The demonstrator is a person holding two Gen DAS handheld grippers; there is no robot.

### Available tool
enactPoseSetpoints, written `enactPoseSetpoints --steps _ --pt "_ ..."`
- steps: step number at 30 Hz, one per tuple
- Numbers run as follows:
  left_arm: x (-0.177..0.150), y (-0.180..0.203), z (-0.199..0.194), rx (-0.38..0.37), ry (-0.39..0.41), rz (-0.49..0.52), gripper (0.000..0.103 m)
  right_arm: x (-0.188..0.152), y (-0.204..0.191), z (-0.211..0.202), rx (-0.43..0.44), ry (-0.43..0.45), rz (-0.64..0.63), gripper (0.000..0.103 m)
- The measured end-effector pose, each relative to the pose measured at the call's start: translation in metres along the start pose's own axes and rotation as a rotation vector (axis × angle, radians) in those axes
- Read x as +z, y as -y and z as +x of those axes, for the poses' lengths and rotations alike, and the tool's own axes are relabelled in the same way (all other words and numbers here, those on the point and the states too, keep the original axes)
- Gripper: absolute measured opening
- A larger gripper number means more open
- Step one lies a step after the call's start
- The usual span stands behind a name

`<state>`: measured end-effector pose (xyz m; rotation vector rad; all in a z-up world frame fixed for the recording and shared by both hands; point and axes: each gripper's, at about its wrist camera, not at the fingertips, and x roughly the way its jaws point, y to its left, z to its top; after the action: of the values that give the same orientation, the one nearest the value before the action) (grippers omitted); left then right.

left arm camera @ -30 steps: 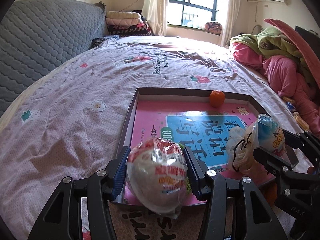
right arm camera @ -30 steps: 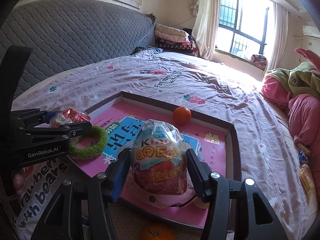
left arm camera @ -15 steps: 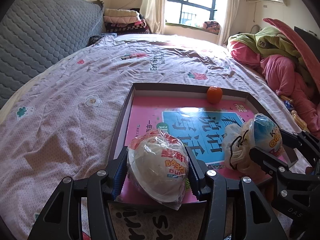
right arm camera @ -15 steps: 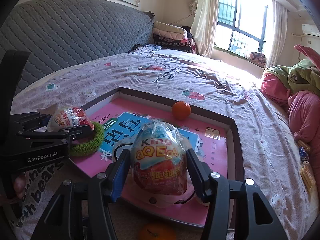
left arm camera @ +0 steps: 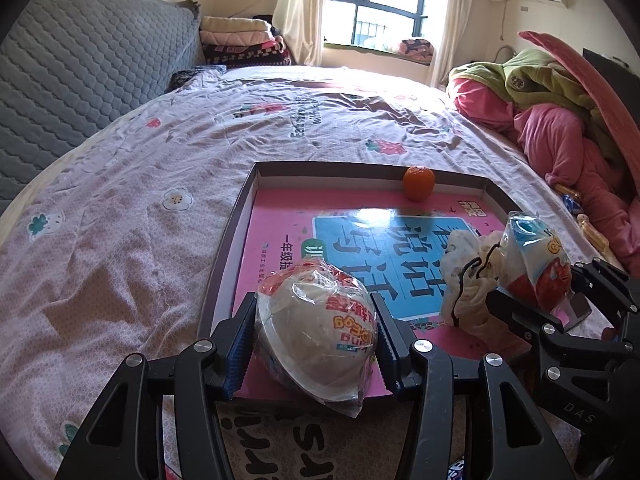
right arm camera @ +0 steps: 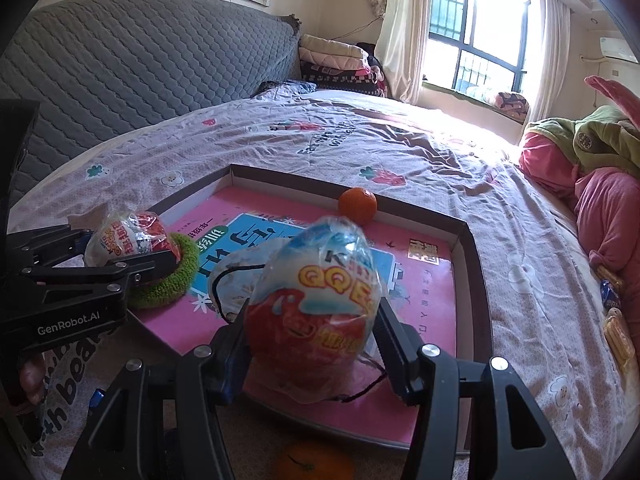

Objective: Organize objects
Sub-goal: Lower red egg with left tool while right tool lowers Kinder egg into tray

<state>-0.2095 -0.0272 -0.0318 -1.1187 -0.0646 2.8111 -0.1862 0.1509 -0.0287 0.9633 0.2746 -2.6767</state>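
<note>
A shallow box tray (left arm camera: 240, 216) with a pink book cover inside lies on the bed; it also shows in the right wrist view (right arm camera: 472, 248). My left gripper (left arm camera: 316, 332) is shut on a wrapped white and red toy egg (left arm camera: 320, 332) above the tray's near left corner. My right gripper (right arm camera: 314, 324) is shut on a wrapped blue and red toy egg (right arm camera: 316, 304) above the tray's near edge. A small orange (left arm camera: 418, 182) sits at the tray's far wall. A white cloth pouch (left arm camera: 468, 276) and a green knitted ring (right arm camera: 176, 276) lie in the tray.
Another orange (right arm camera: 312, 462) lies on the bed below my right gripper. Pink and green bedding (left arm camera: 560, 120) is piled on the right. A grey padded headboard (left arm camera: 80, 64) runs along the left. Small snack packets (right arm camera: 616, 320) lie by the bedding.
Both grippers have risen a little with their eggs still held. The right egg now sits higher over the pouch.
</note>
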Motion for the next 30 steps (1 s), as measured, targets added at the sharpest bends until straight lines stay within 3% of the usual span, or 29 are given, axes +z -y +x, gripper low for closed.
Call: enactPoseSetpoints --steps 30 --pt "0.001 -0.009 -0.002 -0.002 0.001 -0.027 0.055 0.002 0.015 -0.007 -0.015 -0.006 0.049 0.056"
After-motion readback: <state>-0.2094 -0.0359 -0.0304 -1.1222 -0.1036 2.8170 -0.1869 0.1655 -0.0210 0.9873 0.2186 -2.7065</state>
